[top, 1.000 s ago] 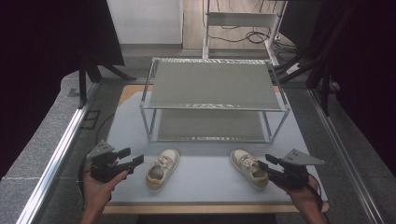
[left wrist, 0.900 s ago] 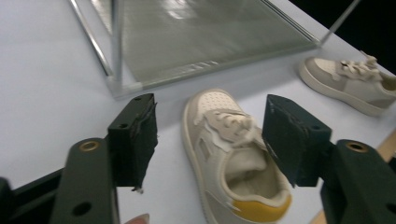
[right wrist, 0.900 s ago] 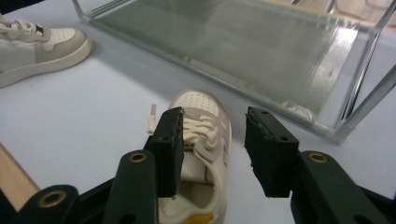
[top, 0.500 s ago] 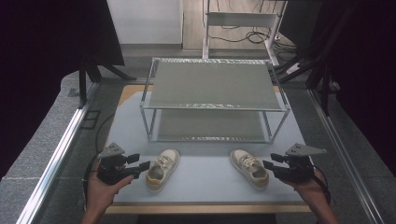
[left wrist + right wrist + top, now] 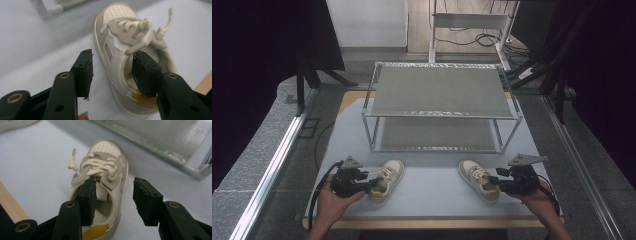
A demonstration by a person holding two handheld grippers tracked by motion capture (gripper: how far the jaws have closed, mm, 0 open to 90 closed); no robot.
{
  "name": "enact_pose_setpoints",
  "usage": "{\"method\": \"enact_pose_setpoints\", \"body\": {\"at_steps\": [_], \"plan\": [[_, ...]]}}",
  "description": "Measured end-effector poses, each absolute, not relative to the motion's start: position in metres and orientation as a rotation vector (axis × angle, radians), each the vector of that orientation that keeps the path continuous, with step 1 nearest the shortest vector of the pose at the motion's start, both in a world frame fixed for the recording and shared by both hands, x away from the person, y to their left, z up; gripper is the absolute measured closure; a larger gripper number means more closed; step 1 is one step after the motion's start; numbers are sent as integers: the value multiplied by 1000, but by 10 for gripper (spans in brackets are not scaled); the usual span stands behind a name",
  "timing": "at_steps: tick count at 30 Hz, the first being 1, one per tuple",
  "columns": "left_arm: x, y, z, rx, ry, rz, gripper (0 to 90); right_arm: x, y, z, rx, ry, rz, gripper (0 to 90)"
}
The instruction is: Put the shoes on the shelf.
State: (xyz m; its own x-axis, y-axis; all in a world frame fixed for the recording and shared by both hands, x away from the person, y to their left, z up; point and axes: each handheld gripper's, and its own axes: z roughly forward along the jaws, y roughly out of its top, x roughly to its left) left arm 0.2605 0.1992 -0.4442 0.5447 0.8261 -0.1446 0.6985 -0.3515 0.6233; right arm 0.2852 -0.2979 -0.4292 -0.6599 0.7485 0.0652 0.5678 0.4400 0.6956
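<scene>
Left gripper [image 5: 112, 72] and right gripper [image 5: 115, 200], both released, straddle one sidewall each of left sneaker [image 5: 387, 180] and right sneaker [image 5: 479, 179]; the left gripper's jaws have just been closing. A thin collar grip risks slipping or tilting.

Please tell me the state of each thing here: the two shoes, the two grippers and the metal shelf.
Left shoe: upright on the mat, laces loose, its side wall between the open jaws.
Right shoe: upright, laces loose, one jaw inside its opening.
Left gripper: jaws just closing, not yet pressing.
Right gripper: open, astride the shoe's side wall.
Metal shelf: standing, both levels bare.
</scene>
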Motion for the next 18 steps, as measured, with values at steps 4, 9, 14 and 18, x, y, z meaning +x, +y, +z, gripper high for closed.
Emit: {"method": "enact_pose_setpoints", "body": {"at_steps": [4, 9, 14, 18], "plan": [[264, 194, -447, 2175, 1229, 265, 555, 291, -292, -437, 1137, 2481, 971, 546], [268, 188, -452, 2200, 1243, 274, 572, 296, -288, -444, 1144, 2505, 918, 569], [273, 183, -456, 2218, 1264, 271, 623, 302, -286, -449, 1178, 2530, 888, 618], [274, 183, -457, 2223, 1266, 253, 678, 305, -283, -451, 1192, 2548, 845, 664]]}}
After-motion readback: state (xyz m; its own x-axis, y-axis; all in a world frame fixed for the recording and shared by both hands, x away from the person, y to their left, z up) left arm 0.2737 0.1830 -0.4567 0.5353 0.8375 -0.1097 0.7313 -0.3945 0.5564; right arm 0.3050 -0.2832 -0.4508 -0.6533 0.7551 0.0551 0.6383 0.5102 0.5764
